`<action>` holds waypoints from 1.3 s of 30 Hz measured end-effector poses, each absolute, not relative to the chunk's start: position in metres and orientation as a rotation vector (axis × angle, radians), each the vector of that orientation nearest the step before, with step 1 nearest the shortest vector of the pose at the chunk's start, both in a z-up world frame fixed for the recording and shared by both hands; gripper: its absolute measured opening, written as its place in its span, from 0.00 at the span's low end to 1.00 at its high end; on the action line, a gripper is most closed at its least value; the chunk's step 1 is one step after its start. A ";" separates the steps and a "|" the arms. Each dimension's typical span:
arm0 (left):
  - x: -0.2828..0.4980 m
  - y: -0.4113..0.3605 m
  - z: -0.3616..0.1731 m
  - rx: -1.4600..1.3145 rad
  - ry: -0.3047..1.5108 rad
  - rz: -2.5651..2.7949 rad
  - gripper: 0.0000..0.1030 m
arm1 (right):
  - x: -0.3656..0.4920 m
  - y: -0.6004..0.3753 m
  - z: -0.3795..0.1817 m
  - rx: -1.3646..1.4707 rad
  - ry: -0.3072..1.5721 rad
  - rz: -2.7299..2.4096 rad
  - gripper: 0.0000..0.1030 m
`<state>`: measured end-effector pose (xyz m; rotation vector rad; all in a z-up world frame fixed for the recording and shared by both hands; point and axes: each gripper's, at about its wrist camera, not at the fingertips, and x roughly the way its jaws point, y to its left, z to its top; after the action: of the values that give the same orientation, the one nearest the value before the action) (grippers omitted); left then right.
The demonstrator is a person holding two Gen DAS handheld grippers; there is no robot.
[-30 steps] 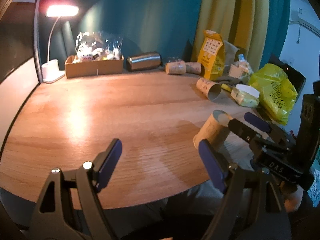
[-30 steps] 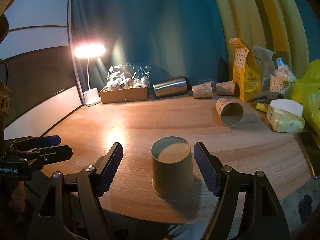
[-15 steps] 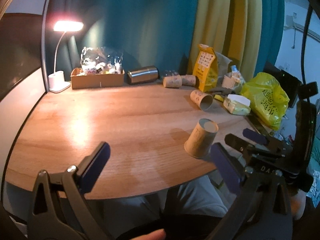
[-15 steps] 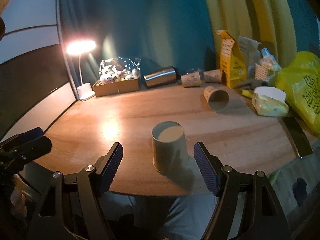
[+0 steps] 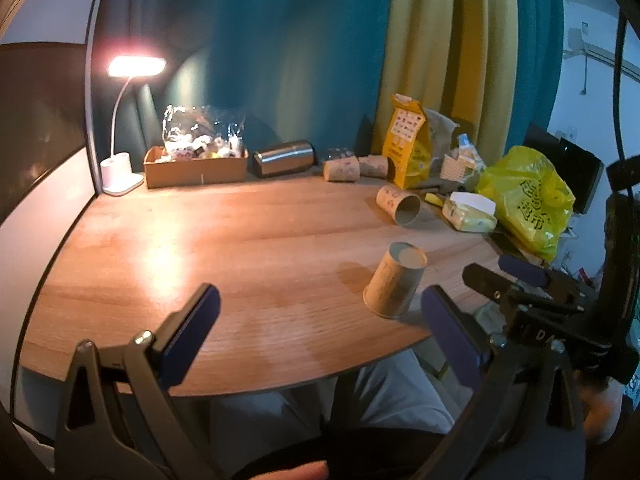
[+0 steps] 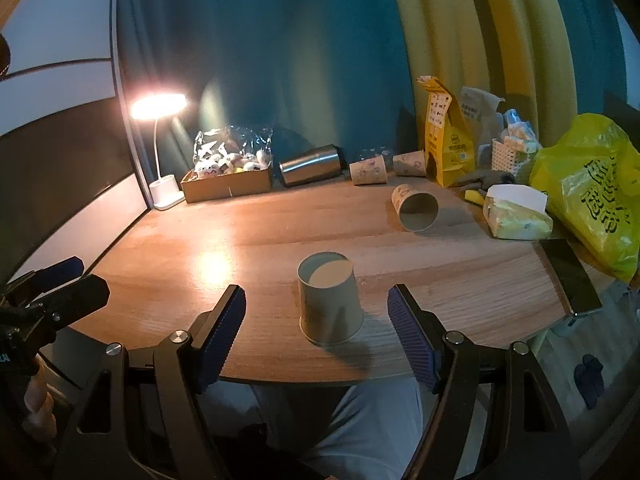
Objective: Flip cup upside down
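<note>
Cup (image 6: 330, 300) inverted near table (image 6: 460, 280) front edge.

Both grippers are spread wide with nothing between their pads — the left gripper (image 5: 320, 334) level and low, the right gripper (image 6: 318, 330) likewise, beside it.
</note>
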<state>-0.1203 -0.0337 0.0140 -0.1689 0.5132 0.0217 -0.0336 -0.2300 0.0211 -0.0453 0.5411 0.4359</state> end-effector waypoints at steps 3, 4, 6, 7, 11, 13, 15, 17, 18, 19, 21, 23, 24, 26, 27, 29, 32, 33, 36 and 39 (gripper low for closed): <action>-0.119 -0.035 0.016 -0.164 0.515 0.023 0.99 | -0.032 -0.231 0.021 -0.041 0.546 0.436 0.74; -0.119 -0.035 0.016 -0.164 0.516 0.023 0.99 | -0.032 -0.231 0.020 -0.039 0.548 0.437 0.74; -0.119 -0.036 0.017 -0.161 0.515 0.024 0.99 | -0.032 -0.231 0.020 -0.040 0.548 0.437 0.74; -0.118 -0.035 0.016 -0.161 0.516 0.023 0.99 | -0.031 -0.231 0.020 -0.040 0.548 0.436 0.74; -0.118 -0.036 0.016 -0.160 0.516 0.022 0.99 | -0.031 -0.232 0.020 -0.034 0.553 0.436 0.74; -0.117 -0.035 0.015 -0.160 0.516 0.021 0.99 | -0.031 -0.232 0.020 -0.036 0.552 0.438 0.74; -0.118 -0.034 0.016 -0.161 0.515 0.021 0.99 | -0.032 -0.232 0.019 -0.039 0.550 0.437 0.74; -0.117 -0.034 0.015 -0.160 0.514 0.020 0.99 | -0.032 -0.231 0.019 -0.043 0.549 0.439 0.74; -0.117 -0.034 0.015 -0.160 0.515 0.019 0.99 | -0.031 -0.230 0.018 -0.044 0.551 0.439 0.74; -0.117 -0.034 0.015 -0.160 0.515 0.019 0.99 | -0.031 -0.230 0.017 -0.044 0.553 0.439 0.74; -0.117 -0.033 0.015 -0.161 0.514 0.020 0.99 | -0.031 -0.230 0.017 -0.045 0.553 0.440 0.74; -0.117 -0.032 0.015 -0.162 0.516 0.019 0.99 | -0.032 -0.230 0.018 -0.043 0.556 0.439 0.74; -0.117 -0.032 0.015 -0.164 0.518 0.021 0.99 | -0.032 -0.230 0.018 -0.043 0.555 0.440 0.74; -0.116 -0.032 0.014 -0.156 0.526 0.041 0.99 | -0.032 -0.229 0.018 -0.046 0.558 0.440 0.74; -0.116 -0.031 0.014 -0.156 0.529 0.047 0.99 | -0.032 -0.229 0.019 -0.044 0.558 0.441 0.74; -0.116 -0.029 0.013 -0.167 0.532 0.047 0.99 | -0.032 -0.229 0.019 -0.047 0.560 0.442 0.74; -0.116 -0.026 0.013 -0.173 0.532 0.050 0.99 | -0.032 -0.228 0.018 -0.047 0.566 0.446 0.74; -0.116 -0.026 0.012 -0.174 0.532 0.050 0.99 | -0.032 -0.227 0.018 -0.048 0.567 0.447 0.74; -0.117 -0.026 0.012 -0.176 0.529 0.046 0.99 | -0.031 -0.225 0.017 -0.048 0.569 0.450 0.74; -0.117 -0.025 0.011 -0.183 0.528 0.049 0.99 | -0.032 -0.225 0.017 -0.046 0.568 0.450 0.74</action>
<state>-0.1174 -0.0253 0.0110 -0.1827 0.5279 0.0493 -0.0316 -0.2249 0.0174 -0.0463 0.5676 0.4504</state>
